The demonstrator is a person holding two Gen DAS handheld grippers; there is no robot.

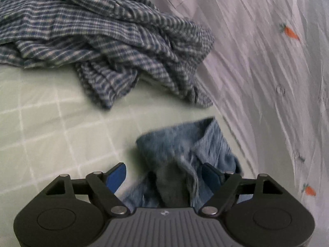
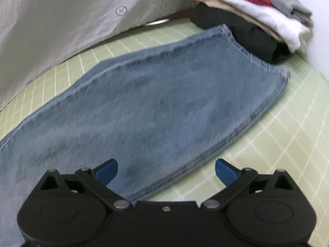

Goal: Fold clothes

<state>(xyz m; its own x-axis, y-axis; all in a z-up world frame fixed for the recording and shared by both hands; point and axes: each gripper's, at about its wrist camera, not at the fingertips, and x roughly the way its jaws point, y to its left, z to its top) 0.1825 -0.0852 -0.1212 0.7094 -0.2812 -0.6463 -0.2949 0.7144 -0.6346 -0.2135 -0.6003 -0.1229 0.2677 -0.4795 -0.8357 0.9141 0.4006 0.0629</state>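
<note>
I am holding both tongs wide open, gripping nothing. The jeans (image 2: 144, 107) are lying flat on the green gridded surface (image 2: 287, 144), long axis running away up-right from the right tongs (image 2: 166, 171); a bunched end is sitting between the left tongs (image 1: 164, 175).

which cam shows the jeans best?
Right wrist: the jeans lie spread flat across the green mat, hem and seams visible. Left wrist shows only a bunched denim end between the open left tool.
</note>
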